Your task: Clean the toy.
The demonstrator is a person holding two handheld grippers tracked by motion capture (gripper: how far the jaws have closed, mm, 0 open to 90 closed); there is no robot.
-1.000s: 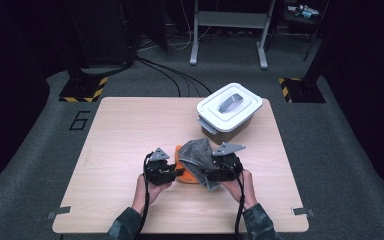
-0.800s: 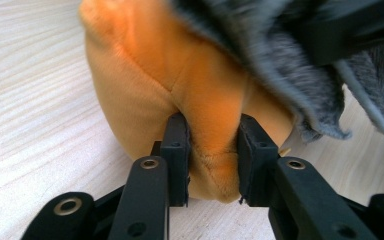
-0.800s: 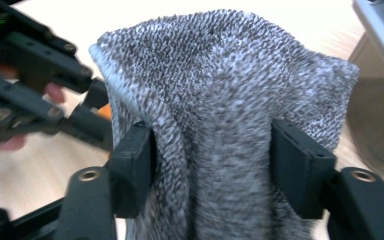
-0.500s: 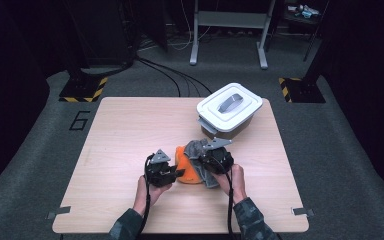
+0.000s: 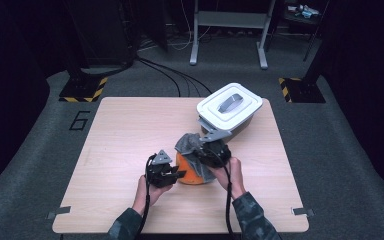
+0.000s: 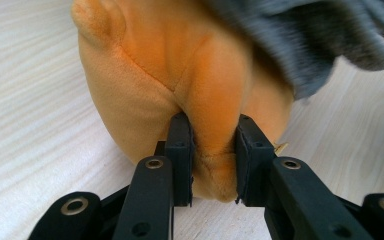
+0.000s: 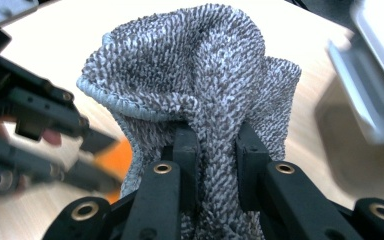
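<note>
The left gripper (image 6: 214,150) pinches a fold of the orange plush toy (image 6: 180,80), while the right gripper (image 7: 215,150), at the toy's 2 o'clock, has just clamped onto the grey cloth (image 7: 195,70) draped over it

The right gripper (image 5: 211,150) has closed its jaws on a fold of the grey cloth (image 7: 195,75) and raised it, so the cloth now stands bunched above the orange soft toy (image 5: 190,172) instead of draped over it.
</note>
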